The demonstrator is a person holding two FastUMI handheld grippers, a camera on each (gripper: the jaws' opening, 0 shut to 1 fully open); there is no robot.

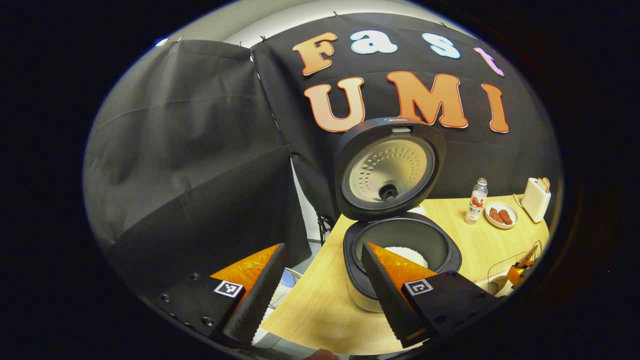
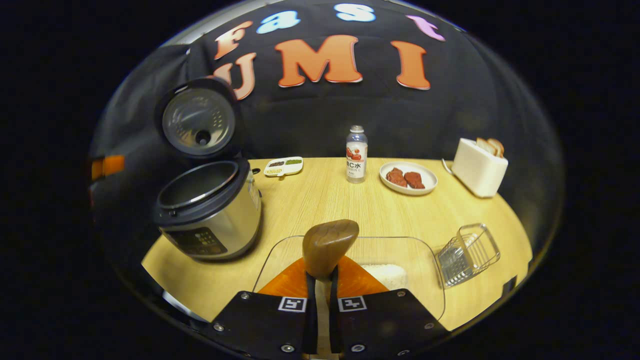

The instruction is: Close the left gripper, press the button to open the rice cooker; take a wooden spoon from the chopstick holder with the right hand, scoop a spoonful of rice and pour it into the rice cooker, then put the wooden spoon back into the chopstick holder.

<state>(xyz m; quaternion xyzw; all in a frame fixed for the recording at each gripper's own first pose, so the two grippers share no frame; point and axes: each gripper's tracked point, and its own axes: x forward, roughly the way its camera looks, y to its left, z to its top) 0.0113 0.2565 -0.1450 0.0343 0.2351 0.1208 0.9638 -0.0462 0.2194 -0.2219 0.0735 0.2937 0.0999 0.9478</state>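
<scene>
While the rice cooker (image 2: 207, 200) is standing open, the right claw (image 2: 322, 280) is gripping the wooden spoon (image 2: 330, 245); the left claw (image 1: 322, 272) is gaping apart.

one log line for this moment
rice cooker: lid open | left gripper: open | right gripper: shut on wooden spoon over rice container

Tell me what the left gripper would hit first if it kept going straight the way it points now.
Probably the rice cooker. The left gripper is open, its right finger already overlapping the cooker's open pot, the raised lid just behind. Its left finger points past the table edge toward the black cloth. Depth is hard to judge.
</scene>
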